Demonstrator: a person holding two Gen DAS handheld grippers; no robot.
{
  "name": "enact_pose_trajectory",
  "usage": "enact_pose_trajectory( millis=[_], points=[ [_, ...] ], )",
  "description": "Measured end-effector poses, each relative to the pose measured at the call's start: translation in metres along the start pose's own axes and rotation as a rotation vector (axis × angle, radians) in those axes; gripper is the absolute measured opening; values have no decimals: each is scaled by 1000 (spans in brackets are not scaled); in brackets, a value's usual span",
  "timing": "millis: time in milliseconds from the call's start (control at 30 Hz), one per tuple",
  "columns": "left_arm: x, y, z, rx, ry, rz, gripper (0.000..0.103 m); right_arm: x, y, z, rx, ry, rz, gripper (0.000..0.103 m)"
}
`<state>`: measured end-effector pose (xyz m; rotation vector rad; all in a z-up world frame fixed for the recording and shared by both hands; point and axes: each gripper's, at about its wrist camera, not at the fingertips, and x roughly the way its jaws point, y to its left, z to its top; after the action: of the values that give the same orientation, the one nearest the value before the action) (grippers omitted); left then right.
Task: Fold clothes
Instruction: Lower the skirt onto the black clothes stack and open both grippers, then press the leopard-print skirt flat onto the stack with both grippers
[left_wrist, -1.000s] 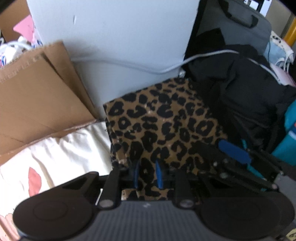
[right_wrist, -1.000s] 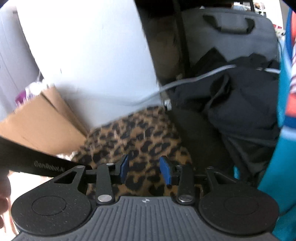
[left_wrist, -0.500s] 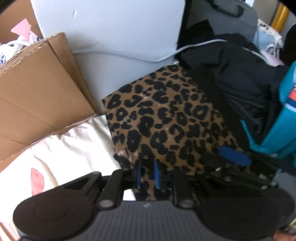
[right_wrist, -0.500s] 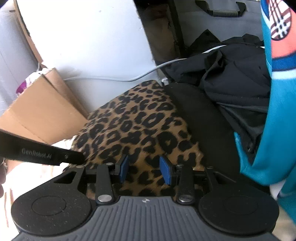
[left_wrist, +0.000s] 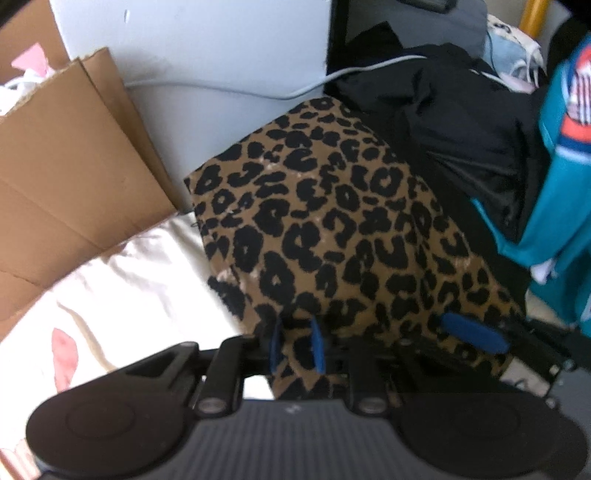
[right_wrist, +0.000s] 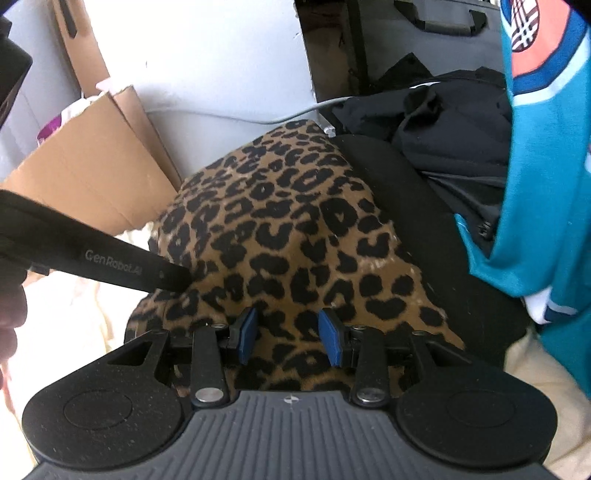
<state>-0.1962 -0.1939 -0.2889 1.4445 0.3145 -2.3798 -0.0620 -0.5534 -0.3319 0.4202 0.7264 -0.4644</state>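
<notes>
On my left wrist view, the leopard cloth (left_wrist: 332, 229) fills the middle: tan with black blotches, folded to a flat panel with a crisp left edge and a square far corner. It lies on the pale sheet (left_wrist: 122, 280), its far end against the grey wall (left_wrist: 207, 48), cardboard (left_wrist: 70, 158) to its left and a heap of black clothes (left_wrist: 454, 122) to its right. My left gripper (left_wrist: 295, 349) has the near edge of the cloth between its blue pads, and its jaws are easing apart; the gap is narrow and I cannot tell whether the pads press the fabric. The right gripper's blue pad (left_wrist: 469, 332) lies on the cloth near its right edge.

On my right wrist view, the cloth (right_wrist: 295, 221) bulges up gently, pile fuzzy. My right gripper (right_wrist: 288, 338) stands about half open over the near edge, fabric in the gap, pads apart from it. A teal garment (right_wrist: 543, 184) hangs at right.
</notes>
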Motion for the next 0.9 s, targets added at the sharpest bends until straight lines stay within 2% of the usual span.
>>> enact_pose_trajectory(
  millis=[233,333,400,567,667,800,900],
  points=[
    [-8,9,-26,-26,-14,-6,21,-12,-1,-15,-21,14,-16,44],
    [-11,12,-34,-46,4,-21,27,-19,-3,-20,-51,18,-26,44],
    [-13,13,-37,-56,23,-30,27,-24,-5,-23,-71,23,-29,44],
    [-27,21,-39,-97,20,-73,28,-41,-17,-26,-54,10,8,44],
    [-32,22,-38,-107,8,-93,36,-46,-22,-25,-44,-7,1,44],
    [-30,16,-38,-111,6,-106,54,-44,-30,-21,-19,-21,-12,44],
    [-21,10,-46,-133,39,-111,54,-36,-39,-19,18,-23,-19,44]
  ],
)
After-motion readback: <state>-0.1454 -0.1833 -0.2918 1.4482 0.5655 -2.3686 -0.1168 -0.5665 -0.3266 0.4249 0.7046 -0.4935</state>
